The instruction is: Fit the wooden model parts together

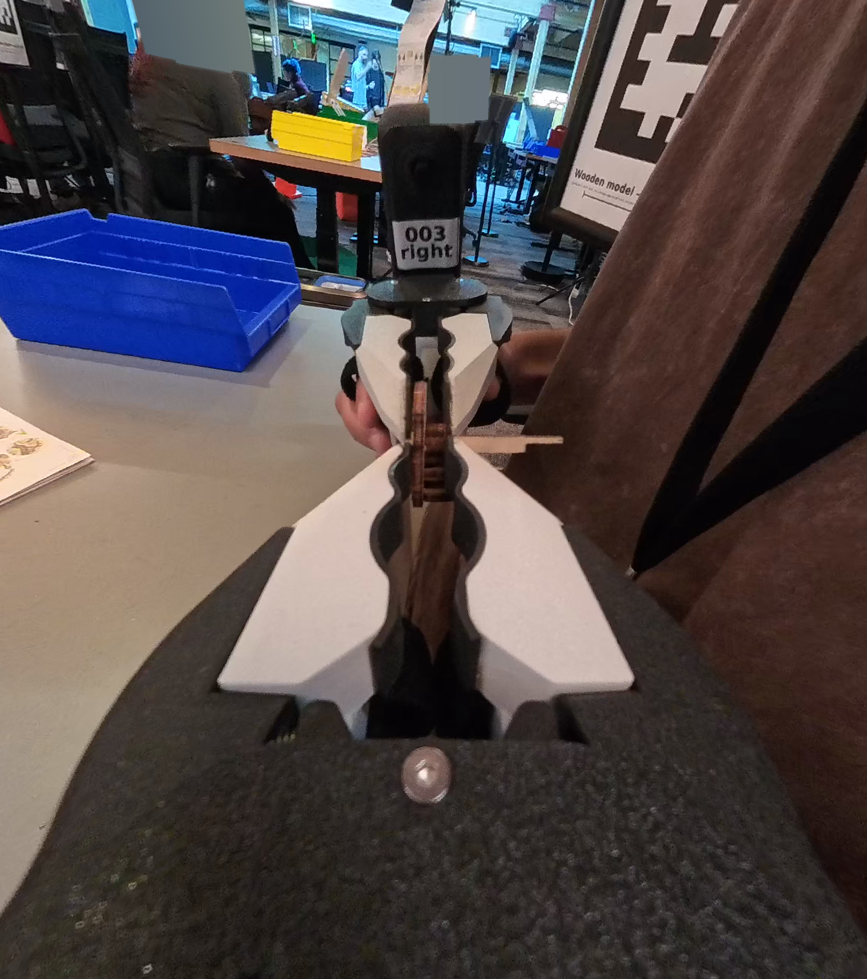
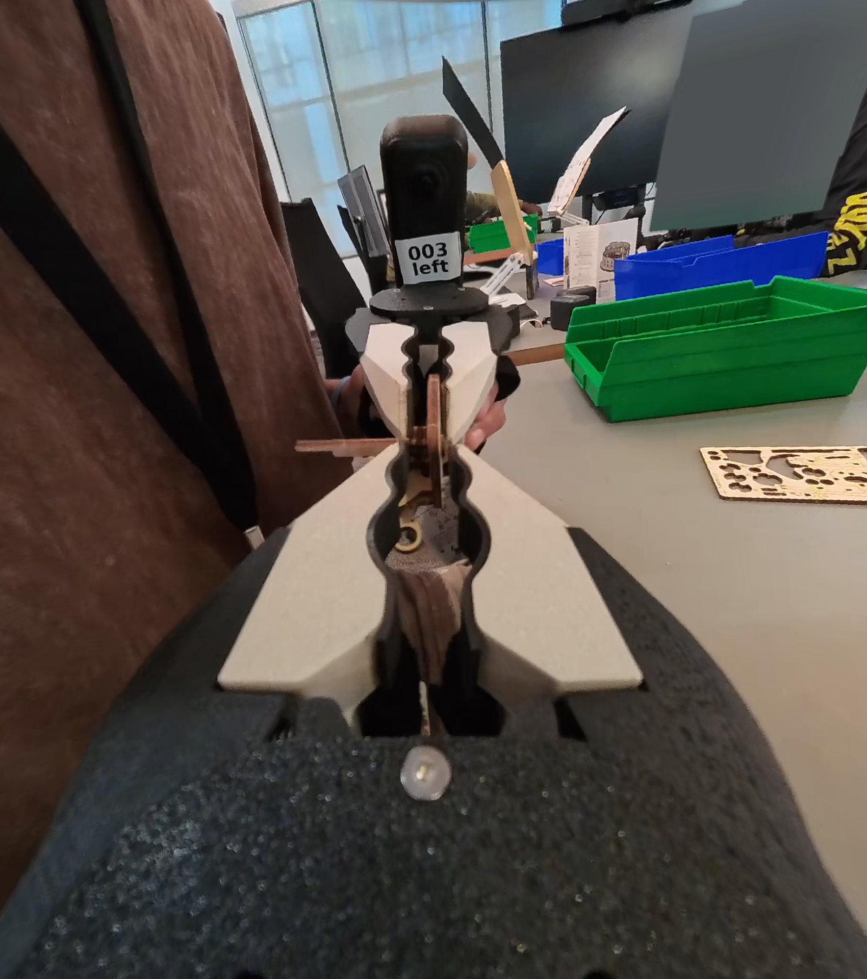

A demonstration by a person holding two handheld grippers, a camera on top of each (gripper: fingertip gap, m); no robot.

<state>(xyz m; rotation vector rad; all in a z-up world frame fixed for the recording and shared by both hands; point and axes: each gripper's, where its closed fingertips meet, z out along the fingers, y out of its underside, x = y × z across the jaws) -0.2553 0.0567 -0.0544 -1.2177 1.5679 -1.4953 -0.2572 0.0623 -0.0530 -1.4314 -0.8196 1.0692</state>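
Left wrist view: the left gripper (image 1: 427, 466), white-fingered with a black foam body, is drawn in narrow around a small brown laser-cut wooden model assembly (image 1: 428, 461) held above the grey table (image 1: 166, 530). Tip to tip against it comes the right gripper (image 1: 423, 402), its fingers likewise pinched close on the far side of the same assembly — the two tools meet nose to nose over the wood. A thin pale wooden strip (image 1: 516, 444) sticks out sideways from the assembly toward the person's brown garment (image 1: 765, 371). A hand (image 1: 362, 418) shows behind the right gripper. On the table lie a blue plastic bin (image 1: 129, 291) and, nearer, a printed instruction booklet (image 1: 2, 455), well apart from the grippers.

In the right wrist view the right gripper (image 2: 423, 471) is pinched on the assembly (image 2: 428, 450), with the left gripper (image 2: 426, 402) facing it. A green plastic bin (image 2: 728, 344) and a flat wooden sheet with cut-out holes (image 2: 813, 474) rest on the table — both off to the side.
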